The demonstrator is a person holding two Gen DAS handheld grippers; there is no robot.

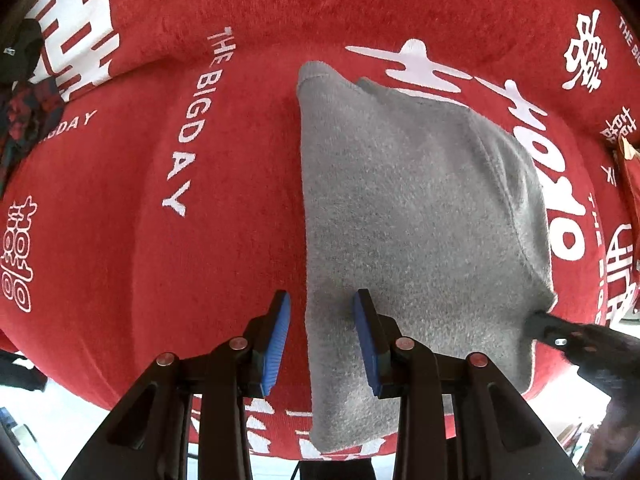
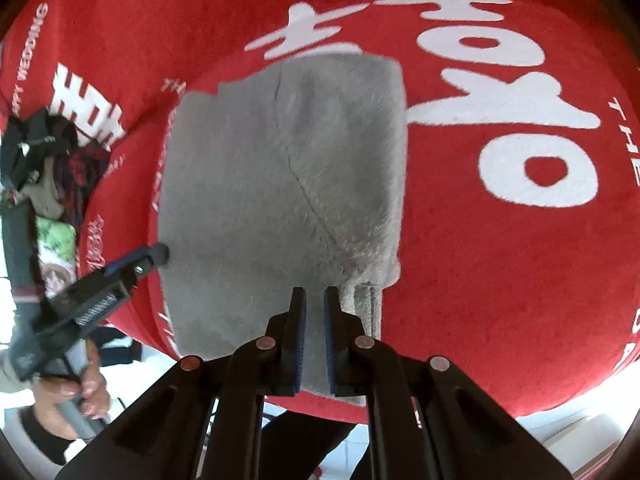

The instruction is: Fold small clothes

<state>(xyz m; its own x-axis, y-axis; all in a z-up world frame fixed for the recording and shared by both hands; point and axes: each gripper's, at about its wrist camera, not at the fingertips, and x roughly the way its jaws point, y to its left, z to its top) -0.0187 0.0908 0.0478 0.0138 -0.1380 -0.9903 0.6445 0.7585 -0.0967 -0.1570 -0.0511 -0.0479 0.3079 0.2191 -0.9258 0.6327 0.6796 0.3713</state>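
Observation:
A small grey fleece garment (image 1: pixel 408 216) lies flat on a red cloth; it also shows in the right wrist view (image 2: pixel 276 184). My left gripper (image 1: pixel 322 304) is open, its blue pads straddling the garment's left edge just above it. The left gripper also shows at the left of the right wrist view (image 2: pixel 156 254), touching that edge. My right gripper (image 2: pixel 315 300) has its jaws nearly closed over the garment's near edge, a narrow gap between them. Its tip shows in the left wrist view (image 1: pixel 540 318) at the garment's right corner.
The red cloth (image 1: pixel 224 240) with white lettering covers the whole table (image 2: pixel 500 280). A pile of dark and patterned clothes (image 2: pixel 60 184) sits at its left edge, also in the left wrist view (image 1: pixel 24 120). White floor shows below the cloth's near edge.

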